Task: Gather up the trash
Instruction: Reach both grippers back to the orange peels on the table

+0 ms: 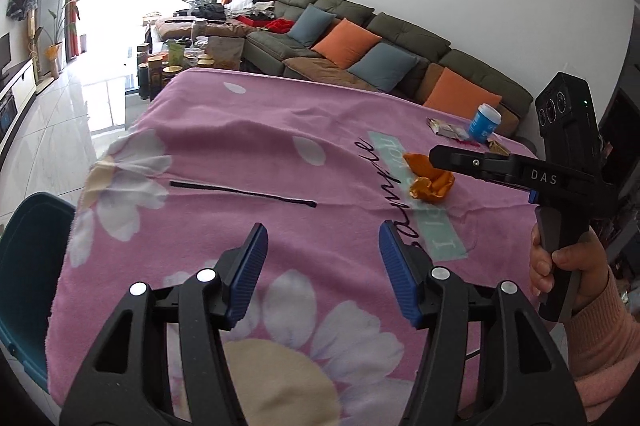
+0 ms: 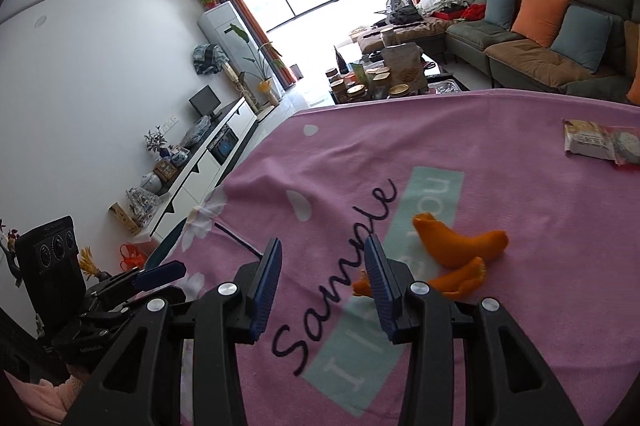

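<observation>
My left tool (image 1: 322,252) hovers over the pink flowered blanket (image 1: 240,146) on the tabletop, jaws spread wide, nothing between them. My right tool (image 2: 320,262) stands moderately apart, also empty. Orange peel (image 2: 460,250) lies on the blanket just ahead and to the right of the right tool, one scrap partly behind its right finger. A snack wrapper (image 2: 592,144) lies farther off near the far right edge, beside a blue cup (image 1: 486,122). A teal bin (image 1: 24,266) stands at the tabletop's left edge.
</observation>
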Tool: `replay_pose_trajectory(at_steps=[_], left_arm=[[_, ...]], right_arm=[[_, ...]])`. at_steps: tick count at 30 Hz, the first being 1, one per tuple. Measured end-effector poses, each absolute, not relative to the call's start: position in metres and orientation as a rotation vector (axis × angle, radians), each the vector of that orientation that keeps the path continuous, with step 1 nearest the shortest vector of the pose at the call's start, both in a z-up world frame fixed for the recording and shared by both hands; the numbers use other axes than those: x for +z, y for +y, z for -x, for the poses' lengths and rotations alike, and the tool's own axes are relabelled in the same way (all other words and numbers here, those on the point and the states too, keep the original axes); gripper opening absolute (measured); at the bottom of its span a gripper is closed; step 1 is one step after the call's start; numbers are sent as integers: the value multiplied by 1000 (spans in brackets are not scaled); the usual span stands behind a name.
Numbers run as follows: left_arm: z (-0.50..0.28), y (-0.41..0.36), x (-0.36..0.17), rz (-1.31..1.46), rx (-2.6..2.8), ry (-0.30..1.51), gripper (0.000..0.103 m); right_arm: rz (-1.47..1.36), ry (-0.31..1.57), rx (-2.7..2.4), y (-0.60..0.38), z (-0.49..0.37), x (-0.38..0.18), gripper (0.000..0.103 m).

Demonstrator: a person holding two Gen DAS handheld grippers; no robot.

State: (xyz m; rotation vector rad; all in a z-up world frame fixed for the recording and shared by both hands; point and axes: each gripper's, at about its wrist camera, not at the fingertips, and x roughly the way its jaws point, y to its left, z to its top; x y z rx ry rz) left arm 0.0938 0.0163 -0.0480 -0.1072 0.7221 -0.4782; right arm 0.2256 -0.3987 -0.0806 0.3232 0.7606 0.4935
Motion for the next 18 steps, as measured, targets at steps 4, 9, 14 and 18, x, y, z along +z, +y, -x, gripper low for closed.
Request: replay_pose_trajectory(at_steps=[4,9,14,18], left_arm=[[-109,-20,-52,78,-536,746,56],[-124,-56,-54,37,-585,765,55],[-136,-79,-54,20,-614,779,55],[-146,-92,-57,8,-625,798,55]], right_arm=[[-345,753,433,-426,-227,-85,41],[-361,751,392,-446,-229,-91,41],[-377,760,375,-457,-233,-97,41],[-393,774,366,-463,-240,-103,41]])
